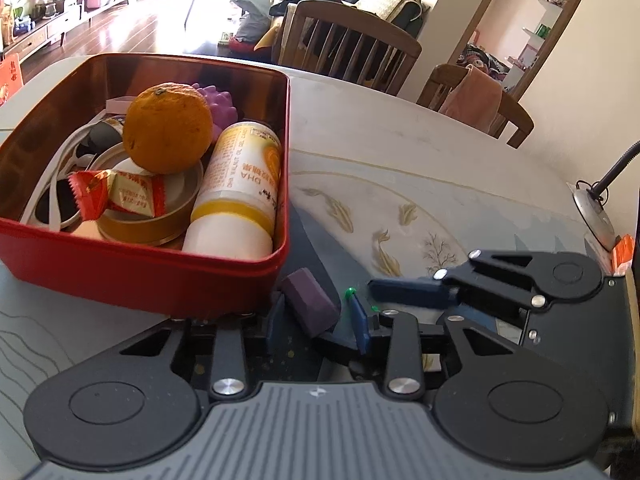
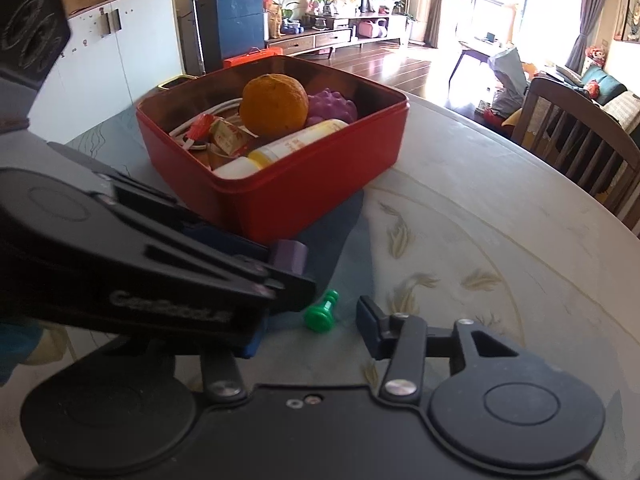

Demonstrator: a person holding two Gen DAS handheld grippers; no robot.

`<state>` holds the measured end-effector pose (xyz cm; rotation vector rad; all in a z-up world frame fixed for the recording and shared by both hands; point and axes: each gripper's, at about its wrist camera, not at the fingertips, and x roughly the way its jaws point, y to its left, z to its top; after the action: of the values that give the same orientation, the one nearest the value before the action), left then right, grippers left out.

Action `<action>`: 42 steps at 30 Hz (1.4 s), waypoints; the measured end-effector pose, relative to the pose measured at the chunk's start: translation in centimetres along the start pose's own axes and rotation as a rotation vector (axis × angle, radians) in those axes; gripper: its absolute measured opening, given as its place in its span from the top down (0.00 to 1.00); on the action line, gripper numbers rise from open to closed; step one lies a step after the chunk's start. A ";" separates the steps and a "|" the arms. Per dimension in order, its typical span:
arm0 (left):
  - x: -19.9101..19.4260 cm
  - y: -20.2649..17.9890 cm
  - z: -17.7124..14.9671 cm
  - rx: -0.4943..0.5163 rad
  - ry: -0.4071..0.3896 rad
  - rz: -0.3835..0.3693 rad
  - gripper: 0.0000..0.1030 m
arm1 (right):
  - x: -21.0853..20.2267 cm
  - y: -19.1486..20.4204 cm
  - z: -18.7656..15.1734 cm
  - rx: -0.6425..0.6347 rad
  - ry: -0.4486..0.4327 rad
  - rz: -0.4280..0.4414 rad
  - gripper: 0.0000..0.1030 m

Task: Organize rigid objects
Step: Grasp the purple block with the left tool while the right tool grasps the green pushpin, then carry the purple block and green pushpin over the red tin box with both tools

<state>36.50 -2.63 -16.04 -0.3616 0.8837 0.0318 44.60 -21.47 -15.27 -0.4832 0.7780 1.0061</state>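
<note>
A red tin box [image 1: 136, 268] [image 2: 320, 184] on the table holds an orange [image 1: 168, 128] [image 2: 274, 104], a white and yellow bottle [image 1: 240, 184], a purple knobbly toy [image 1: 218, 100], a red wrapped sweet [image 1: 116, 196] and a gold lid. A purple block [image 1: 310, 304] [image 2: 288, 256] sits between my left gripper's [image 1: 316, 320] fingers, which close on it. A small green peg [image 2: 320, 312] [image 1: 351, 292] lies on the table between my right gripper's [image 2: 308, 332] open fingers. The right gripper also shows in the left wrist view [image 1: 412, 292].
The table [image 2: 500, 240] has a pale fish-patterned cover. Wooden chairs [image 1: 352, 52] stand at its far edge. A lamp base [image 1: 596, 216] sits at the right edge. The living room lies beyond.
</note>
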 end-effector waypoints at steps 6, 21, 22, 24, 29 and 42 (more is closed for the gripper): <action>0.5 -0.4 0.2 0.021 -0.003 0.023 0.80 | -0.5 0.3 -0.5 -0.036 -0.010 0.021 0.78; -1.5 0.4 -1.6 0.018 0.003 0.053 0.80 | -1.1 0.8 -1.2 0.026 -0.005 -0.006 0.69; -1.7 0.5 -1.9 0.015 0.005 0.055 0.80 | -1.0 1.0 -1.2 0.021 -0.006 -0.011 0.68; -2.2 0.9 -2.4 0.009 0.004 0.063 0.80 | -0.8 1.1 -0.9 0.029 -0.008 -0.021 0.66; -3.6 2.6 -3.0 -0.040 -0.005 0.079 0.80 | 0.0 1.2 -0.2 0.052 -0.013 -0.042 0.64; -5.5 4.3 -3.8 -0.066 -0.018 0.117 0.80 | 0.7 1.5 0.8 0.063 -0.028 -0.057 0.78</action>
<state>29.44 0.85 -15.34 -0.3700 0.8868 0.1723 43.78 -19.85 -15.34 -0.4340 0.7651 0.9305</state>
